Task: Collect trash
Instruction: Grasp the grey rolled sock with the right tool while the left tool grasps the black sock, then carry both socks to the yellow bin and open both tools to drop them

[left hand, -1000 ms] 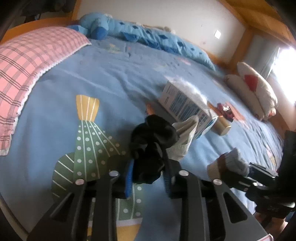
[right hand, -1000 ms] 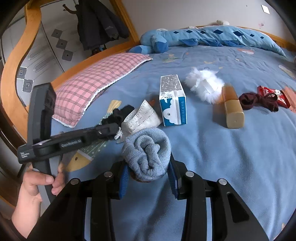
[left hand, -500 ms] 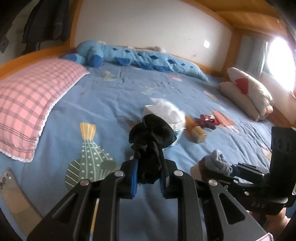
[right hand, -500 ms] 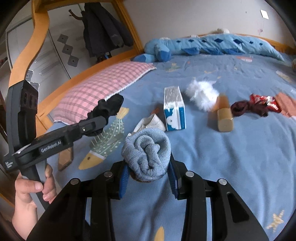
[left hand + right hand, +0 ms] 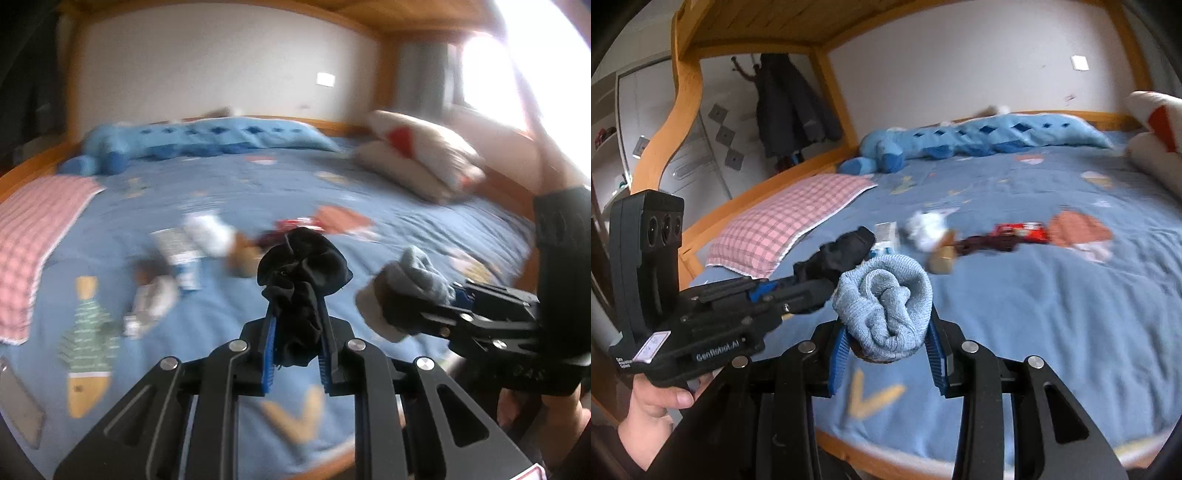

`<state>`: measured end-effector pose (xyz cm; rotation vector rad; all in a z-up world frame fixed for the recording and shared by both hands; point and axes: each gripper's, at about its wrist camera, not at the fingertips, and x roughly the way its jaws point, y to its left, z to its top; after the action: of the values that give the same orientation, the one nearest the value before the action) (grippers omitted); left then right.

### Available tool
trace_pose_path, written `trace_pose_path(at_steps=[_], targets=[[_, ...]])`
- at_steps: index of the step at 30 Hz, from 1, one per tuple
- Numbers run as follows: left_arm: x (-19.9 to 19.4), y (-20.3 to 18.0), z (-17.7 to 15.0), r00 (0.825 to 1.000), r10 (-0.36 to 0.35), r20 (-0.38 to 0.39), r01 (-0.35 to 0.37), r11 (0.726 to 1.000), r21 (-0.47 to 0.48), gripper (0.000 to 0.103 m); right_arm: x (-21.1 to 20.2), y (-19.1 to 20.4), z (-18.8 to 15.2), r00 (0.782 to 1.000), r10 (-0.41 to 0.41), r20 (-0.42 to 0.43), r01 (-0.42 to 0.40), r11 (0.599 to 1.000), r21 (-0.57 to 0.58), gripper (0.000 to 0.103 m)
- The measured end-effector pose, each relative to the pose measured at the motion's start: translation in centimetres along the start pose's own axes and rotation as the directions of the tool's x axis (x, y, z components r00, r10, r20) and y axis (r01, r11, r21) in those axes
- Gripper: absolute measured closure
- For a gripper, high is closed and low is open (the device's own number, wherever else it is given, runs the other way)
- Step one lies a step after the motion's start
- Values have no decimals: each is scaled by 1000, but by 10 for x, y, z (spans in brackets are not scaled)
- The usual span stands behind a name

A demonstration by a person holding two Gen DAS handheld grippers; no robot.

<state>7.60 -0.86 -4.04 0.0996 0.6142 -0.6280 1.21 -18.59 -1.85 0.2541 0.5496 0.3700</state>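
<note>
My left gripper (image 5: pixel 295 321) is shut on a crumpled black sock (image 5: pixel 301 269) and holds it above the bed's near edge. It also shows in the right wrist view (image 5: pixel 809 280) with the black sock (image 5: pixel 842 253). My right gripper (image 5: pixel 888 332) is shut on a rolled grey-blue sock (image 5: pixel 884 302), also seen in the left wrist view (image 5: pixel 413 280). On the blue bedspread (image 5: pixel 1052 295) lie a blue-white carton (image 5: pixel 181 254), white fluff (image 5: pixel 210 232), a tan bottle (image 5: pixel 942 258), a dark red cloth (image 5: pixel 986 243) and a red wrapper (image 5: pixel 1021 232).
A pink checked pillow (image 5: pixel 786 218) lies at the left, a blue plush toy (image 5: pixel 960 136) along the far wall and white cushions (image 5: pixel 421 162) at the right. A light crumpled item (image 5: pixel 155 302) lies by the carton. A phone (image 5: pixel 18 402) sits near the bed's left edge.
Both grippers have pulled back and up from the bed with their socks still held. The items on the bed now look smaller and farther away. The views swung right.
</note>
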Motion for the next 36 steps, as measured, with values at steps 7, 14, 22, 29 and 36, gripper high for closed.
trace_pose_path(at_steps=[7,14,22,29,36], targets=[[15,-105,-6,986,-164,-44,168,976,137,84,-91,-46,-30,988,-143,62,138,988,67,67],[36,-206,-21,940,-315,-130,338,910,239,84,-183,-93,-73,941,-332,66,316,932,179,67],[63,-324,-56,825,-470,-313,556,772,307,84,-281,-137,-139,843,-538,3,511,802,309,66],[83,-411,-117,690,-502,-521,697,654,293,84,-342,-167,-212,752,-649,-110,624,649,435,66],[104,-458,-148,628,-443,-640,743,586,324,84,-367,-188,-267,720,-659,-217,663,561,496,66]])
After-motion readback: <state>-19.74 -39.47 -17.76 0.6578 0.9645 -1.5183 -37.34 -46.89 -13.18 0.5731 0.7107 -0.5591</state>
